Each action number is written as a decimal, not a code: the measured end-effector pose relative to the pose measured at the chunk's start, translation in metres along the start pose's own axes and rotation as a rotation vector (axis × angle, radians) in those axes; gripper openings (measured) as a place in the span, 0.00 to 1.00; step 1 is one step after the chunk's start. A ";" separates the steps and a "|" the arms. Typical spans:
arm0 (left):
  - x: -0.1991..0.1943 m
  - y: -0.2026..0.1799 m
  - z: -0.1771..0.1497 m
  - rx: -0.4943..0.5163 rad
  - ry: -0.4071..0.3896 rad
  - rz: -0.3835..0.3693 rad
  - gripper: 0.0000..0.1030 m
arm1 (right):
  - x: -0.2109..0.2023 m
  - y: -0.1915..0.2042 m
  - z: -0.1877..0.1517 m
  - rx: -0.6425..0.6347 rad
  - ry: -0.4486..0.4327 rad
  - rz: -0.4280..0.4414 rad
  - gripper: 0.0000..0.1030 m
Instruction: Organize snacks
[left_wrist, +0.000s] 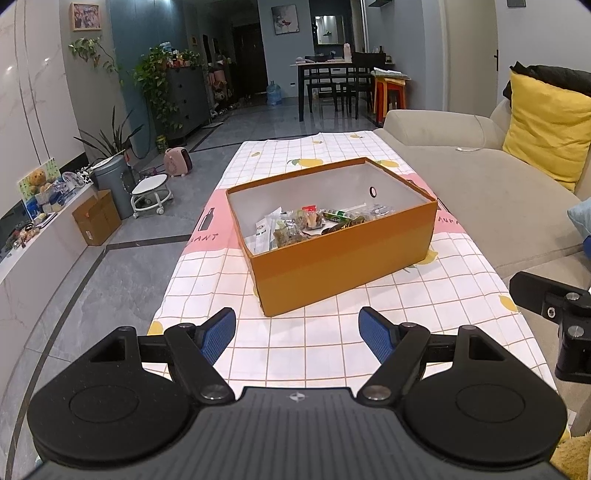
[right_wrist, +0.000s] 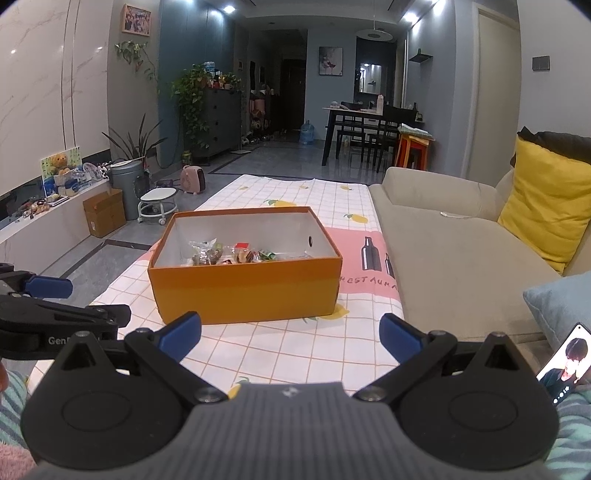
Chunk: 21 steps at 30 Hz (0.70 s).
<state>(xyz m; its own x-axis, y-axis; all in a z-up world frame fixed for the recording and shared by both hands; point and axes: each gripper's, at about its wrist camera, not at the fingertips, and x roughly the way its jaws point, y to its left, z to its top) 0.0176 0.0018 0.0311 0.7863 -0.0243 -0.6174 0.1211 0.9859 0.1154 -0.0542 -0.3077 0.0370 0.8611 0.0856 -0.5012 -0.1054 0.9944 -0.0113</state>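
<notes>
Both grippers hover with fingers spread wide, holding and touching nothing: the left gripper (left_wrist: 297, 332) and the right gripper (right_wrist: 290, 334) sit above the checked cloth on the table (left_wrist: 332, 350), short of the orange box (left_wrist: 332, 236). The snacks (left_wrist: 306, 221) lie heaped inside the box; its near wall hides their lower parts, and the individual packets are probably wrapped sweets, hard to tell apart.

You hold your left gripper (left_wrist: 297, 334) and right gripper (right_wrist: 290, 336) side by side, level, jaws spread wide and empty.
</notes>
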 end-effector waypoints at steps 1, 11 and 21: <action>0.000 0.000 0.000 0.000 0.001 0.000 0.86 | 0.000 0.000 0.000 0.001 0.001 0.001 0.96; 0.002 0.000 -0.001 -0.001 0.005 0.000 0.86 | 0.001 0.001 0.000 0.004 0.007 -0.002 0.96; 0.001 0.000 -0.001 0.000 0.005 0.000 0.86 | 0.001 0.000 0.000 0.006 0.010 -0.002 0.96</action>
<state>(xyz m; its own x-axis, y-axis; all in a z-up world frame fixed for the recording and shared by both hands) 0.0179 0.0018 0.0293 0.7835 -0.0237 -0.6209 0.1210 0.9860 0.1151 -0.0532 -0.3071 0.0365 0.8563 0.0829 -0.5098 -0.1005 0.9949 -0.0070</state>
